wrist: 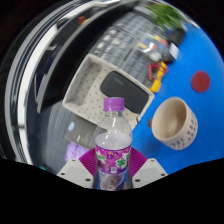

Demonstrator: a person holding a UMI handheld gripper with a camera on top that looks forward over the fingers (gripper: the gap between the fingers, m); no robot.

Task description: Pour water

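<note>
Blue desk (200,130) carries a beige patterned cup (176,124); tongs (112,168) clamp a clear purple-capped plastic water bottle (113,140) upright.

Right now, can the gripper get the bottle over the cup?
Probably yes: the gripper is shut on the bottle, and the cup stands just beyond with bare blue surface between.

The lower part of the water bottle (114,150) drops out of sight between the gripper (113,172) fingers, so its base stays hidden, and its magenta label is too small to read. Whether the pads press on it is unclear. The clutter beyond the grey tray (90,85) blurs together.
</note>
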